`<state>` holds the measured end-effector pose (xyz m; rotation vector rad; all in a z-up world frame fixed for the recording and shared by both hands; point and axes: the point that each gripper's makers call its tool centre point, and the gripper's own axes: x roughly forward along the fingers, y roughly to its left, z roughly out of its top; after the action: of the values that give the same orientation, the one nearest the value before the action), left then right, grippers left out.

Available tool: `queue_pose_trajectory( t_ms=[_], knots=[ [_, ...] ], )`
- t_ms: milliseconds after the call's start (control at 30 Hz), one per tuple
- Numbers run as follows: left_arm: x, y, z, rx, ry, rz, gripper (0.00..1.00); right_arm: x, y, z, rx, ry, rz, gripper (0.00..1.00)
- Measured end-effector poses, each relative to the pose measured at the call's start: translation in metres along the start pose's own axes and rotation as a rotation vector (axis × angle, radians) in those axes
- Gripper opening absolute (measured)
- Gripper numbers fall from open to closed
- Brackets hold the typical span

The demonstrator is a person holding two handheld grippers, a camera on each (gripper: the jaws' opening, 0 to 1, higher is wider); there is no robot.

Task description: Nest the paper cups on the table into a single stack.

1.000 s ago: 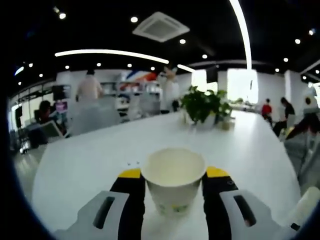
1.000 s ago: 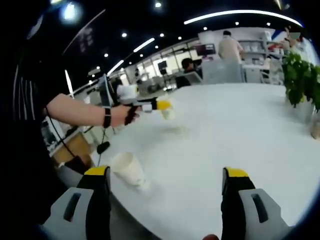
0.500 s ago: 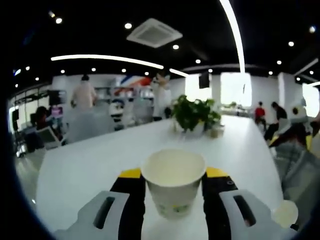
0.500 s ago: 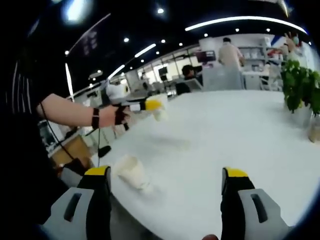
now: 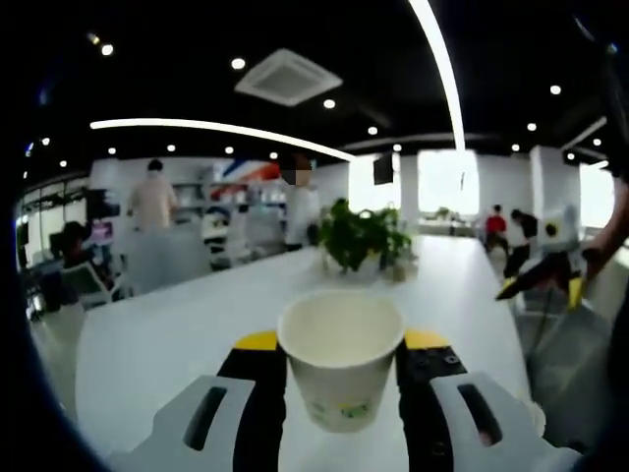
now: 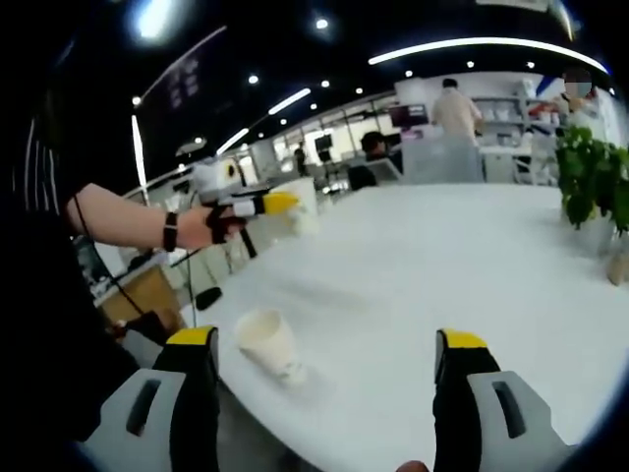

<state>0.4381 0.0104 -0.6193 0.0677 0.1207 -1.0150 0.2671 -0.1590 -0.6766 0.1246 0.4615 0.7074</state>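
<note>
In the left gripper view a white paper cup (image 5: pixel 340 356) stands upright between the yellow-tipped jaws of my left gripper (image 5: pixel 340 344), which is shut on it above the white table (image 5: pixel 177 344). In the right gripper view that same gripper (image 6: pixel 270 205) shows at the left, held in a person's hand with its cup (image 6: pixel 300 208) in the jaws. A second paper cup (image 6: pixel 269 344) rests upright on the table near its front edge, left of my right gripper (image 6: pixel 327 344), which is open with nothing between its fingers. The right gripper (image 5: pixel 543 277) also appears at the right of the left gripper view.
A potted plant (image 5: pixel 359 236) stands at the far side of the table, seen also in the right gripper view as the plant (image 6: pixel 595 182). People stand and sit in the office behind. The table edge (image 6: pixel 246 393) runs close below the standing cup.
The left gripper with its cup has swung left and away from the standing cup. The right gripper view has shifted slightly, bringing the standing cup a little nearer the centre.
</note>
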Motion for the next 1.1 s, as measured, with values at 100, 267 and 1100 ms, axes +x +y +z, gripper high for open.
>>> queue_pose_trajectory(
  t_ms=[100, 267, 1100],
  knots=[
    [-0.006, -0.005, -0.001, -0.007, -0.002, -0.021, 0.42, 0.002, 0.002, 0.0, -0.005, 0.0, 0.006, 0.89],
    [-0.014, -0.022, 0.005, -0.012, -0.028, -0.03, 0.41, 0.003, 0.005, 0.001, -0.015, 0.004, 0.015, 0.89],
    [-0.026, -0.094, 0.004, -0.137, -0.051, -0.181, 0.4, 0.013, 0.01, -0.001, -0.017, 0.003, 0.038, 0.89]
  ],
)
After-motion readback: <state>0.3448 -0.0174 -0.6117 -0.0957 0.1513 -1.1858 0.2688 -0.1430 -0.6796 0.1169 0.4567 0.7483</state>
